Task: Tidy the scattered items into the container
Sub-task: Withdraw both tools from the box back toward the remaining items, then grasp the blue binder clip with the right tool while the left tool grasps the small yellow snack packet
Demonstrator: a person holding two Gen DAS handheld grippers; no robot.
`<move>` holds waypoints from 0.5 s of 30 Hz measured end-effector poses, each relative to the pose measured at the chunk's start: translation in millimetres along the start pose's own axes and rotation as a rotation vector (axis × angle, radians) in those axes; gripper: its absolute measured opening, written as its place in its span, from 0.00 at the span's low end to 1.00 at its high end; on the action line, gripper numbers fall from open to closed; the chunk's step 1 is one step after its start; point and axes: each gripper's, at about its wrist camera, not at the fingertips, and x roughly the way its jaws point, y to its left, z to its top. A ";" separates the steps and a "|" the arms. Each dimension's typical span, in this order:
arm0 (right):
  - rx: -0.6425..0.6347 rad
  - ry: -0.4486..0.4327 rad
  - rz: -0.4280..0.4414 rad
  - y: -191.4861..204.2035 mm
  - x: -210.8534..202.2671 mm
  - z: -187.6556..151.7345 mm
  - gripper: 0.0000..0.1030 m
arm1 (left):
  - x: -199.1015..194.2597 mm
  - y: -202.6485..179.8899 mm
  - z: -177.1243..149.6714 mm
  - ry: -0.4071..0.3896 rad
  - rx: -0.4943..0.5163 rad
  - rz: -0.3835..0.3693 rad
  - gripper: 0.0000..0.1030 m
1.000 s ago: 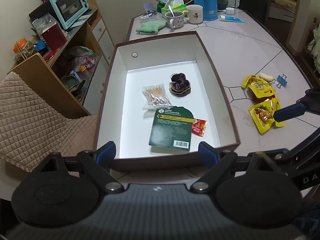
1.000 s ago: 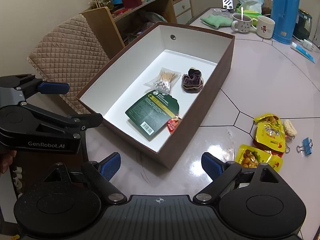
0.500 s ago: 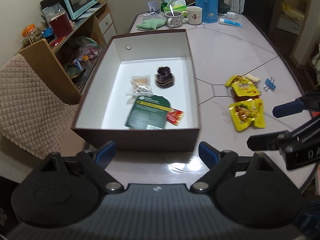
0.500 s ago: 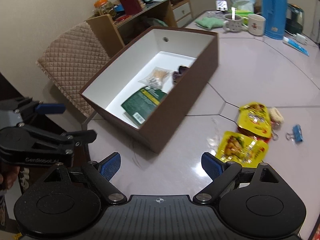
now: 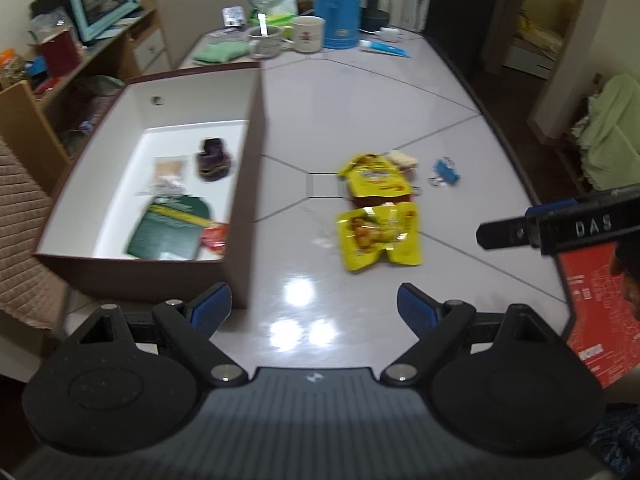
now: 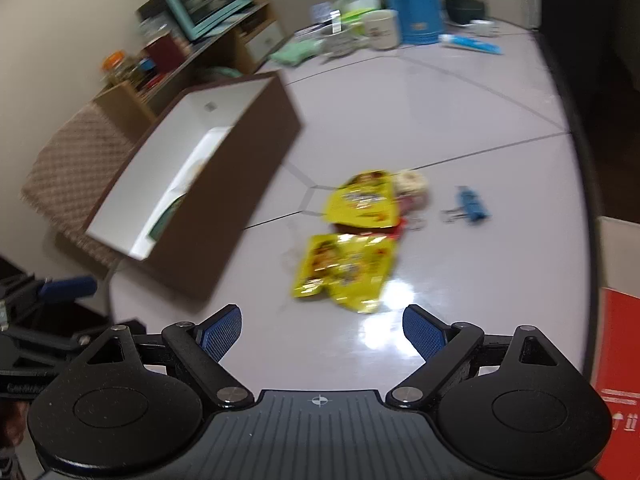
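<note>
Two yellow snack packets (image 5: 379, 232), one blue binder clip (image 5: 445, 169), two mugs (image 5: 307, 34), one box (image 5: 244, 208).

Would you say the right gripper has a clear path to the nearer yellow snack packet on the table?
Probably yes. The right gripper is open and empty, facing the nearer yellow packet, with only bare table between. The box stands off to its left.

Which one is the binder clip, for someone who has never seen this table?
Start at the brown box, then go right across the table past the two yellow snack packets. The binder clip lies just beyond them: small, blue, with wire handles.
</note>
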 end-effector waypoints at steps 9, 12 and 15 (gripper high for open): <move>0.059 -0.018 -0.103 -68.7 0.4 14.4 0.88 | 45.6 -36.2 34.8 0.009 0.054 -0.045 0.85; 0.061 -0.019 -0.121 -85.8 8.6 21.3 0.88 | 63.8 -40.9 48.2 0.021 0.066 -0.051 0.85; 0.062 -0.008 -0.136 -99.0 20.7 28.6 0.88 | 81.4 -40.3 60.0 0.041 0.061 -0.052 0.85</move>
